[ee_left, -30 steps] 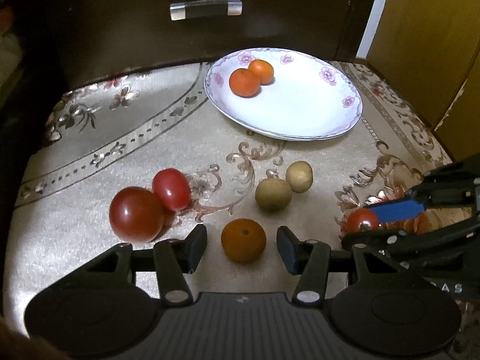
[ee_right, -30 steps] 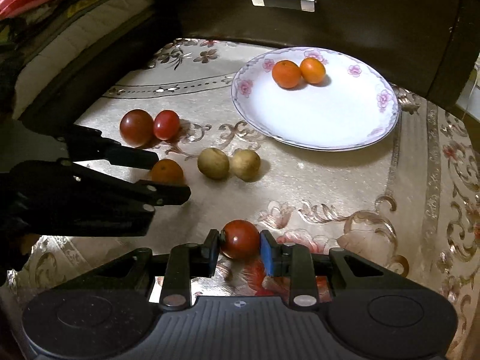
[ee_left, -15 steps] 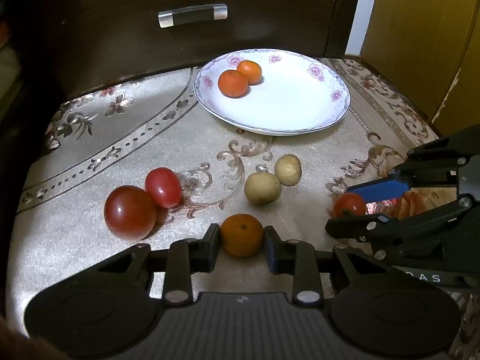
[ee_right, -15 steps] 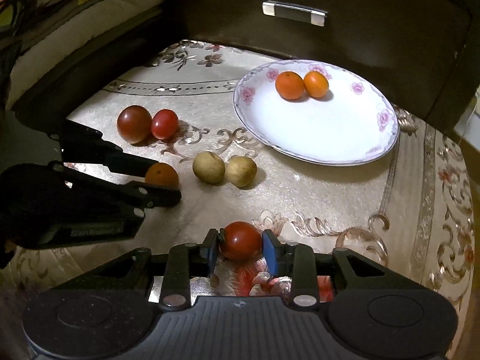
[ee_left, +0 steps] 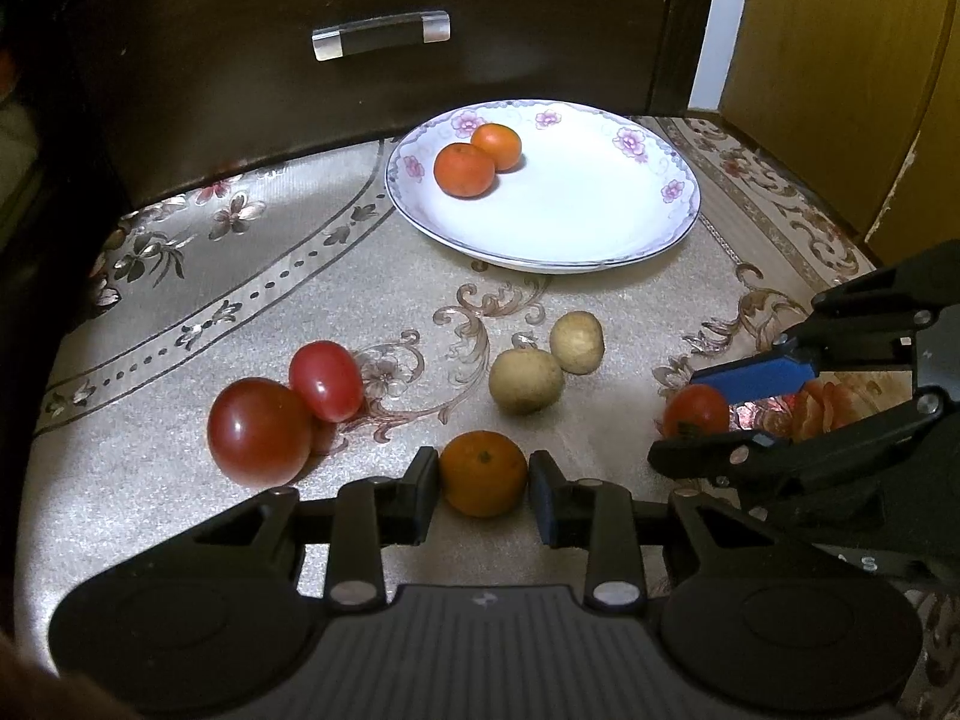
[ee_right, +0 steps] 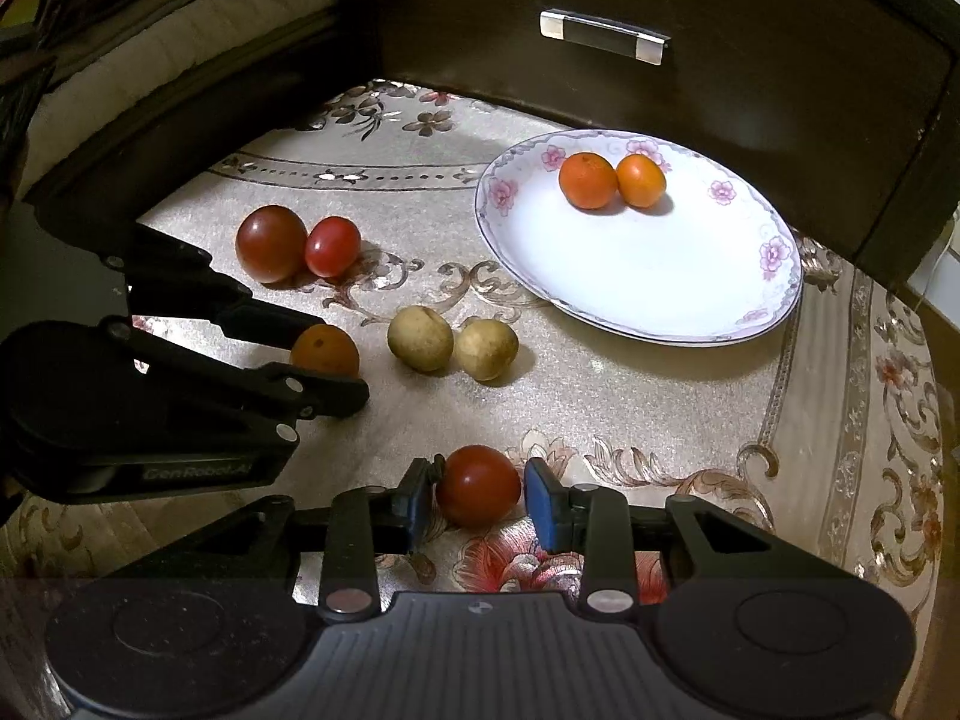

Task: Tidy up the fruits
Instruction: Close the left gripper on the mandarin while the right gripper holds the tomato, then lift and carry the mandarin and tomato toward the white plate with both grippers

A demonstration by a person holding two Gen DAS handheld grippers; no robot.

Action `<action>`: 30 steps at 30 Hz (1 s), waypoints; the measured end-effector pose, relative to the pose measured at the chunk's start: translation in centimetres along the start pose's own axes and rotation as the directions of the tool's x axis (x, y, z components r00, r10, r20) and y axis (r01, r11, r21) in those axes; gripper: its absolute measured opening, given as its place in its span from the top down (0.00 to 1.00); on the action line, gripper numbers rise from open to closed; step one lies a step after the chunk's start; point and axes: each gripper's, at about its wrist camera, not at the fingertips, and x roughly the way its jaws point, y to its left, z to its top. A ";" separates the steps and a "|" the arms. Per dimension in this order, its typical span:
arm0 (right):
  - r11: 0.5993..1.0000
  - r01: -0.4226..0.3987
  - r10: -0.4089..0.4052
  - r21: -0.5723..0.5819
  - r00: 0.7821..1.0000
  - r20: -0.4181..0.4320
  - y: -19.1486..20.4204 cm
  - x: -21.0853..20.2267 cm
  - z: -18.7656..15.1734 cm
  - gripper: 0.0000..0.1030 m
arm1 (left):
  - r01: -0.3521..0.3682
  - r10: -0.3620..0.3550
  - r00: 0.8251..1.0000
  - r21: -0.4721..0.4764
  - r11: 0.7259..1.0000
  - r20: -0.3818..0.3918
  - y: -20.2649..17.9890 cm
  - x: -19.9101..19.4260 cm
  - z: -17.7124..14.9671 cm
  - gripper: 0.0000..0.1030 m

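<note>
My left gripper point(ee_left: 483, 483) is shut on an orange tangerine point(ee_left: 483, 473), held just above the patterned cloth. My right gripper point(ee_right: 478, 495) is shut on a small red tomato point(ee_right: 478, 483), also low over the cloth. The white floral plate point(ee_left: 600, 228) at the back holds two tangerines point(ee_left: 464, 170) point(ee_left: 497, 146). Two red tomatoes point(ee_left: 259, 431) point(ee_left: 327, 380) lie touching at the left. Two tan round fruits point(ee_left: 525, 381) point(ee_left: 576, 341) lie touching in the middle. The right gripper and its tomato point(ee_left: 696, 412) show at the right of the left wrist view.
A dark wooden drawer front with a metal handle point(ee_left: 381, 35) rises behind the plate. A yellow wooden panel point(ee_left: 840, 60) stands at the right. Bedding point(ee_right: 150, 6) lies beyond the cloth's left edge. The cloth edge drops off at the front.
My left gripper closed on the tangerine, which was between open fingers a second ago. Both grippers have lifted and pulled back slightly with their fruits.
</note>
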 end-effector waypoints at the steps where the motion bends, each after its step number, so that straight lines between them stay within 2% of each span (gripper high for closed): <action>1: 1.000 0.001 -0.001 0.003 1.000 -0.001 0.0 0.0 0.0 0.73 | 0.000 0.000 1.000 -0.004 1.000 -0.001 0.0 0.0 0.0 0.64; 12: 0.999 0.006 -0.006 0.037 1.000 -0.012 -0.4 -0.2 0.2 0.75 | 0.030 -0.030 0.999 -0.007 1.000 0.014 -0.5 -0.7 0.6 0.65; 30: 0.994 0.018 -0.018 0.106 1.000 0.005 -1.3 -0.8 0.7 0.75 | 0.021 -0.021 1.000 -0.001 1.000 0.016 -1.0 -0.5 1.5 0.65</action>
